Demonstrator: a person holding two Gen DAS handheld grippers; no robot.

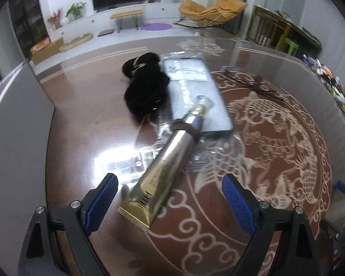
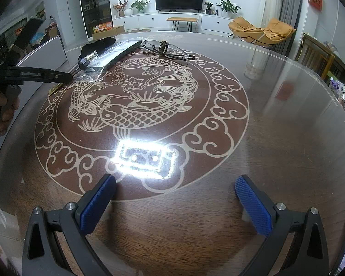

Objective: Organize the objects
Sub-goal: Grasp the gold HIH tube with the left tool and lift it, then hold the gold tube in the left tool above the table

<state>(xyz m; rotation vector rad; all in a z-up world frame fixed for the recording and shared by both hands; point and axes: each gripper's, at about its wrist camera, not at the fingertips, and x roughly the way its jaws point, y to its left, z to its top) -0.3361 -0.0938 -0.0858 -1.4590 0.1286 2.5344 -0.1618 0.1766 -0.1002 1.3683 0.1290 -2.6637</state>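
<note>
Left gripper (image 1: 170,187) jaws wide apart around gold cosmetic tube (image 1: 163,163), nothing clamped – could easily skid toward 12 o'clock into bagged phone case (image 1: 195,92) on slick glass table (image 1: 218,241) – right gripper (image 2: 176,192) also spread, empty.

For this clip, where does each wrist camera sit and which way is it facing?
Left wrist: on the left gripper, angled down at the gold cosmetic tube between its open blue pads, with a phone case in clear wrap and a black fabric bundle beyond.
Right wrist: on the right gripper, angled down at bare tabletop; its blue pads stand open and empty, and the person's hand shows at the left edge.
Shared: the round brown fish-patterned table, the tube cluster, the television wall.
</note>
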